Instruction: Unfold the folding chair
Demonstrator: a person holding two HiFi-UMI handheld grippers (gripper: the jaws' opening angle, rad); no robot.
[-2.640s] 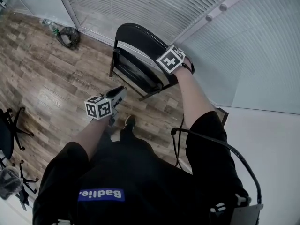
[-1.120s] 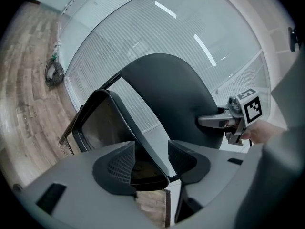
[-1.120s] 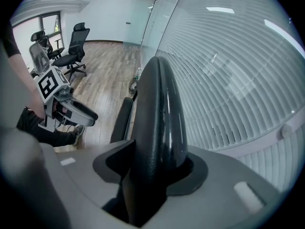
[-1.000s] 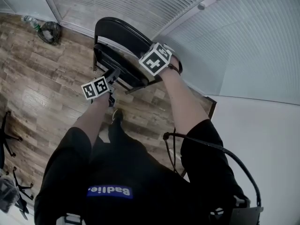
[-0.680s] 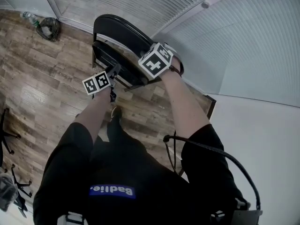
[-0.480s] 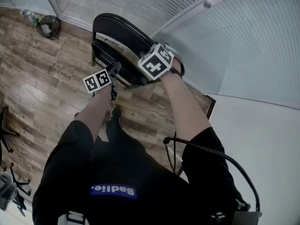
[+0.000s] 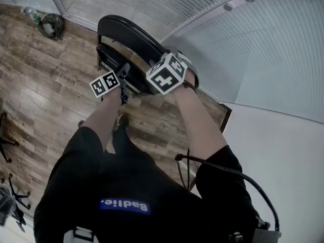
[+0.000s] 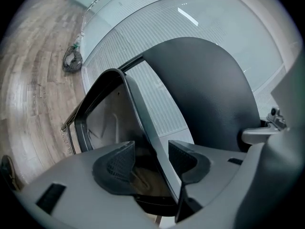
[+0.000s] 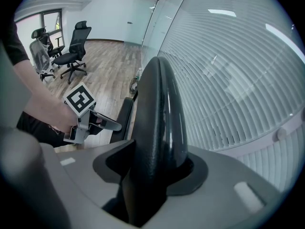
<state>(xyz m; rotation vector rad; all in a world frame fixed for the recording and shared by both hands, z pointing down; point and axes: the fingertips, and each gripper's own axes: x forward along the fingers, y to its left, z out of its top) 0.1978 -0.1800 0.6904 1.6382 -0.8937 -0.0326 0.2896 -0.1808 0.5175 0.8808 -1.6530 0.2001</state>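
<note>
black folding chair (image 7: 126,30) stands on wood-plank floor (image 7: 35,87) beside ribbed glass wall (image 7: 283,49).

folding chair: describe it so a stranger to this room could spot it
Find the ribbed glass wall beside the wood floor. At its foot stands the folding chair: black, rounded backrest, seat folded up. Unlike the wheeled office chairs farther off, it is thin and flat.

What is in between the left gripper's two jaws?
The thin edge of the black metal folding chair's seat sits inside the left gripper, shown in the left gripper view.
</note>
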